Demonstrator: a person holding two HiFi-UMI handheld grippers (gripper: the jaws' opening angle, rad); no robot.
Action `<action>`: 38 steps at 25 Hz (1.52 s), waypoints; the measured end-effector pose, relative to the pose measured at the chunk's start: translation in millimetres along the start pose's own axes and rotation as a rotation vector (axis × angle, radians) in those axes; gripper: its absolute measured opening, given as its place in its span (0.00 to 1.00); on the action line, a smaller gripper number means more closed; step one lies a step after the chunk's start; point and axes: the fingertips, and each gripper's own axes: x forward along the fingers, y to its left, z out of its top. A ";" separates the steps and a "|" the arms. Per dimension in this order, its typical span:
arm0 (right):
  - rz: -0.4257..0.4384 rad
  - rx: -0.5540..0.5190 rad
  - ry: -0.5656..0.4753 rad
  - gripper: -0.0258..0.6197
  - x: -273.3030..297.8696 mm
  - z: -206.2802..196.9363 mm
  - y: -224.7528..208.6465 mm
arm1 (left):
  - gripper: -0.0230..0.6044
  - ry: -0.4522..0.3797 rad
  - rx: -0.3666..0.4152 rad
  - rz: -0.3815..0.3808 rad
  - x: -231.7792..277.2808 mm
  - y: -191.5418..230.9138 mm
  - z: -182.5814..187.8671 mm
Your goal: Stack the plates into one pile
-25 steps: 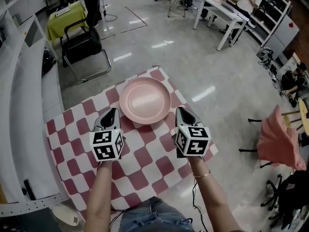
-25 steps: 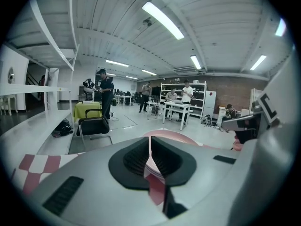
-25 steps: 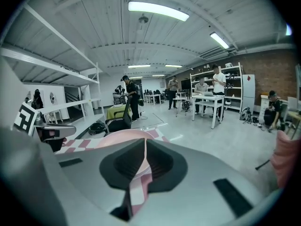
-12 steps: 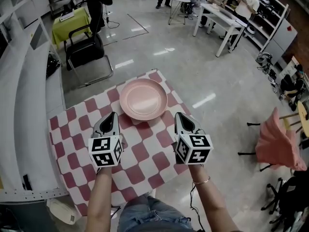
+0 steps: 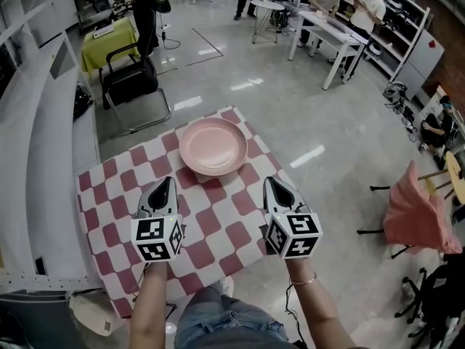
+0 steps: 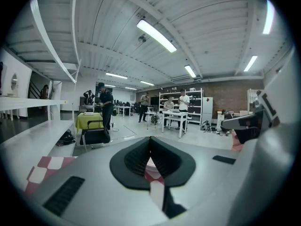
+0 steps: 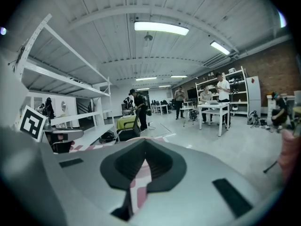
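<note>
A pile of pink plates (image 5: 213,146) rests at the far side of the red-and-white checkered table (image 5: 218,224). My left gripper (image 5: 164,185) hovers over the cloth, near and to the left of the pile, shut with nothing in it. My right gripper (image 5: 275,182) hovers near and to the right of the pile, also shut and empty. Neither touches the plates. In the left gripper view the jaws of the left gripper (image 6: 150,144) meet, and a sliver of plate (image 6: 151,164) shows past them. In the right gripper view the right gripper (image 7: 144,148) is shut too, with checkered cloth (image 7: 138,185) beyond.
The small table has floor on its far, right and near sides. A white shelf unit (image 5: 36,158) runs along the left. A black chair (image 5: 131,82) and a yellow-green covered table (image 5: 109,38) stand behind. A pink draped chair (image 5: 414,217) is at right. People sit at white tables (image 5: 341,20) far back.
Both grippers have drawn back from the plates' near edge toward me and risen a little. The plate pile has stayed in place.
</note>
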 end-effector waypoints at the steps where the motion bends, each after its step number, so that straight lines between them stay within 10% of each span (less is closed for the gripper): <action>1: 0.002 0.002 -0.003 0.06 -4.2 -0.8 2.1 | 0.06 -0.006 0.003 -0.002 -5.4 -1.6 0.8; 38: 0.050 -0.059 -0.164 0.05 -87.1 12.9 46.4 | 0.06 -0.094 0.019 0.002 -90.5 -21.5 8.9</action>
